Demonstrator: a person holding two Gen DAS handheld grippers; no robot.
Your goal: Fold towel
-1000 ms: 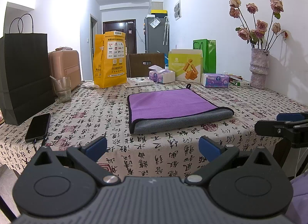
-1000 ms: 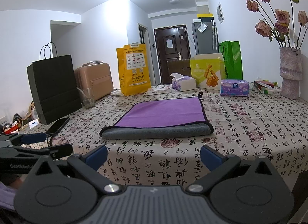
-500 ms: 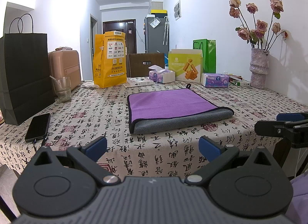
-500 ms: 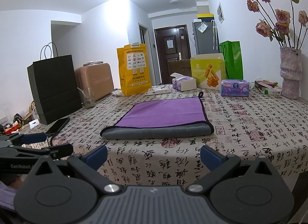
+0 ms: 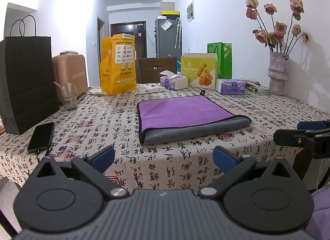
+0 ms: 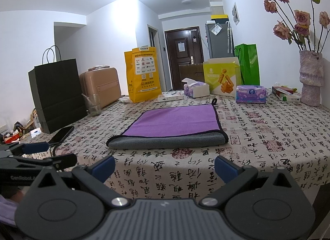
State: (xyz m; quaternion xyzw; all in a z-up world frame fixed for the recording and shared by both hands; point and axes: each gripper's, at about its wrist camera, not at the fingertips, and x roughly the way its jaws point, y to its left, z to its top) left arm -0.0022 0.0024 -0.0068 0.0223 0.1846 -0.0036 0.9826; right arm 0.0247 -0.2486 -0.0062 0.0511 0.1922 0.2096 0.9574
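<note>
A purple towel (image 5: 183, 114) with a grey underside lies folded flat on the patterned tablecloth (image 5: 103, 128), its grey fold towards me; it also shows in the right wrist view (image 6: 175, 123). My left gripper (image 5: 164, 157) is open and empty, held off the table's near edge, short of the towel. My right gripper (image 6: 164, 165) is open and empty, also before the near edge. Each gripper shows at the side of the other's view: the right one (image 5: 305, 134), the left one (image 6: 35, 155).
A black phone (image 5: 41, 134) lies at front left. A black paper bag (image 5: 26, 79), a glass (image 5: 67, 95), a yellow bag (image 5: 118, 64), tissue boxes (image 5: 232, 86), a snack box (image 5: 199, 70) and a vase of roses (image 5: 277, 72) line the left, back and right.
</note>
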